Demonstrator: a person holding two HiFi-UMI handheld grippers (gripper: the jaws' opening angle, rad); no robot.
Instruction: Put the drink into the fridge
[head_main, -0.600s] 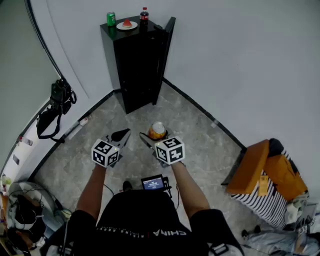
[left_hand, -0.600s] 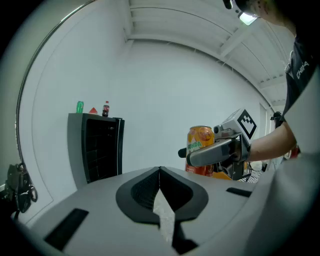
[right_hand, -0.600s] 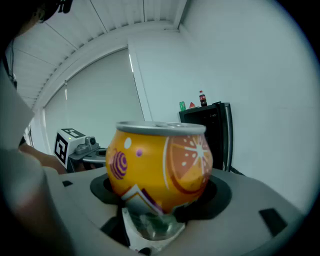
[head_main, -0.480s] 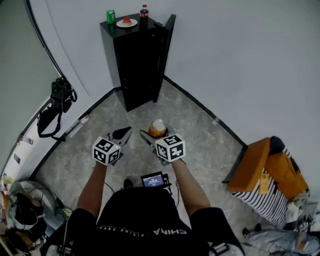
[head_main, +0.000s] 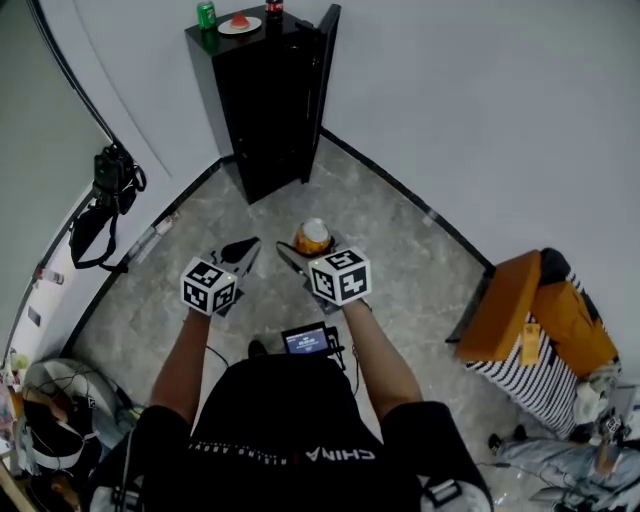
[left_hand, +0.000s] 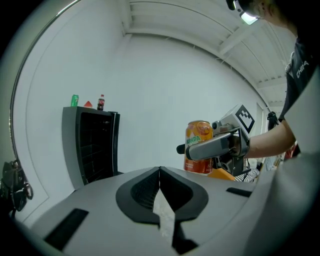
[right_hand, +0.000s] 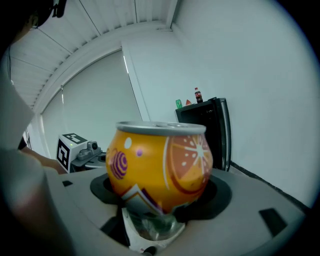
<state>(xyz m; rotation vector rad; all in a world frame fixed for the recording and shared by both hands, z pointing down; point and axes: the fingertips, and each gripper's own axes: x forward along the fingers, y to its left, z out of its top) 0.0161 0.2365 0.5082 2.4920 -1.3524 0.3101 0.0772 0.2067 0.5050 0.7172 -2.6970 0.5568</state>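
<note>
As its jaws clamp the can (right_hand: 162, 165), right claw (head_main: 305, 252) hovers.

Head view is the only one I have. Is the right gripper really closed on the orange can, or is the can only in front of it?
Observer: It is closed on it. In the right gripper view the orange can stands between the jaws of the right gripper, with the pads against its sides.
Operator: At which height is the grip?
Observer: The left gripper view shows one jaw lying across the middle of the can, and the can is upright.
Operator: And the other one?
Observer: The left gripper has its jaws together, with nothing between them.
</note>
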